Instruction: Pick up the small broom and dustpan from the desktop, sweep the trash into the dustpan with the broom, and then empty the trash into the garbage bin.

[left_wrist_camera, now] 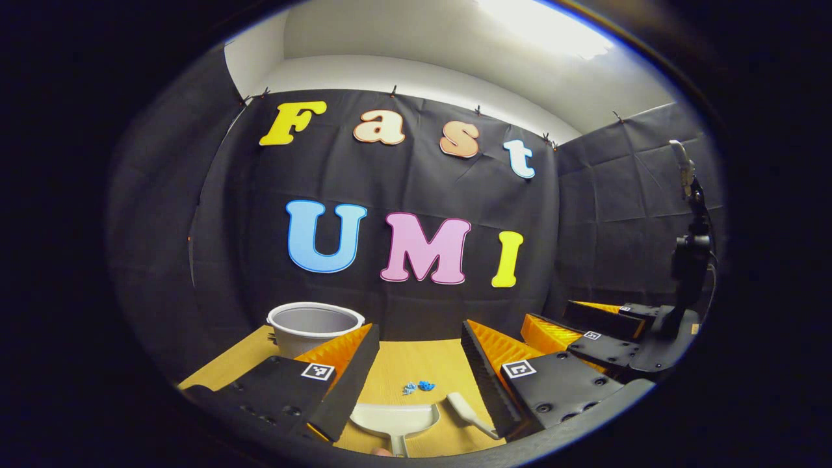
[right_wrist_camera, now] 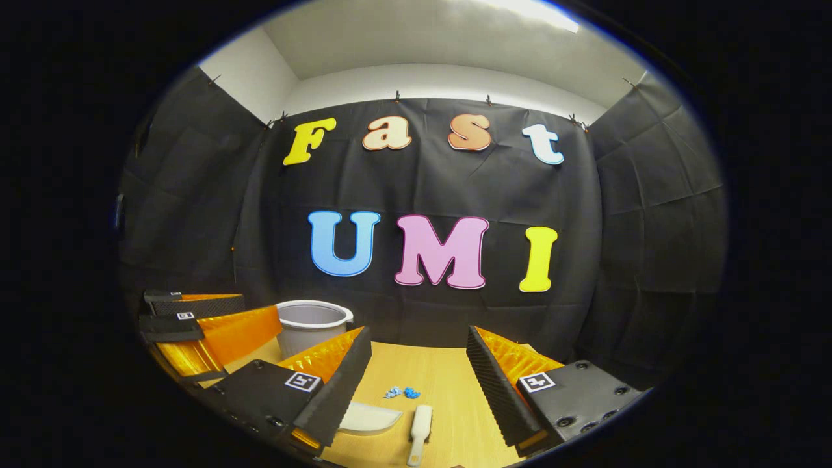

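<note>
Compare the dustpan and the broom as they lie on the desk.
The dustpan is a wide, shallow scoop; the broom is a narrow stick shape. In the left gripper view the dustpan lies with its handle toward the camera, while the broom lies slanted to its right. Both are pale, rest flat on the desk, ungrasped, near the blue trash.

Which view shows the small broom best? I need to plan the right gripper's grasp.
The right gripper view: the small broom lies whole on the desktop, between that gripper's open fingers, right of the dustpan. The left gripper view shows the broom partly hidden behind a finger.
</note>
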`<state>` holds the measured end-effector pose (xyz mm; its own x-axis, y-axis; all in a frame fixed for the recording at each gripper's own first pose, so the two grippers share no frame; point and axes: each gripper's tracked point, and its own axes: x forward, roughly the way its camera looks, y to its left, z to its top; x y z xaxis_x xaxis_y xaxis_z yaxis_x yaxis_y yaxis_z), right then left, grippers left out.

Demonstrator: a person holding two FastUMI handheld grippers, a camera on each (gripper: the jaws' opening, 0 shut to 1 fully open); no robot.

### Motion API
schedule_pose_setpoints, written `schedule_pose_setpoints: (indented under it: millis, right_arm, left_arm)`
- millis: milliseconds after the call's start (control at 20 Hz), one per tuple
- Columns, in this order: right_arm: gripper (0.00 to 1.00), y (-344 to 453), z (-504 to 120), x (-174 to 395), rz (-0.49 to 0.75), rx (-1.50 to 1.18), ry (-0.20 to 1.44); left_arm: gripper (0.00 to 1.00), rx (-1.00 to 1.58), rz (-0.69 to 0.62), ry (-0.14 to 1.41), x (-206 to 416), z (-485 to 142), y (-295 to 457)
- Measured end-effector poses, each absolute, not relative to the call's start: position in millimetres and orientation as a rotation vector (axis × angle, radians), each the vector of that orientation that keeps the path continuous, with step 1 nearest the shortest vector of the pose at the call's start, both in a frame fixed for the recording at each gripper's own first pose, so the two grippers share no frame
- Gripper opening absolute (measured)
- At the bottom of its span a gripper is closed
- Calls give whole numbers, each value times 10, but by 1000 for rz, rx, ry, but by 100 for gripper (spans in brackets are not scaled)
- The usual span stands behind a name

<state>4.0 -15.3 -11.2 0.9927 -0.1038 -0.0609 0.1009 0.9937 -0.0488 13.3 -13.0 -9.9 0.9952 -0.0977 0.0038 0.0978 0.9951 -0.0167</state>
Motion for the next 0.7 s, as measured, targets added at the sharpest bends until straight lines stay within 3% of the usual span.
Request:
schedule_pose_setpoints:
  millis: [50, 100, 250, 300, 500, 650, 700]
  right_arm:
    - [94, -145, -113, 35, -101, -41, 67]
    - [91, -138, -100, 37, -101, -35, 64]
    - [94, -142, -120, 36, -102, -38, 68]
    - [91, -135, -135, 40, -101, -38, 71]
    - [94, -182, -179, 24, -110, -35, 90]
    - [91, -281, -234, 30, -130, -36, 106]
    - [94, -307, -263, 46, -135, -35, 113]
  left_arm:
    - [76, -14, -93, 1, 132, -115, -119]
    - [76, -12, -91, 2, 131, -122, -114]
    - [76, -18, -94, 15, 139, -168, -102]
    - [76, -22, -98, 30, 144, -213, -122]
    - [76, -40, -106, 80, 176, -371, -166]
    - [76, -35, -90, 133, 221, -547, -127]
    - [75, -27, -77, 152, 245, -622, -107]
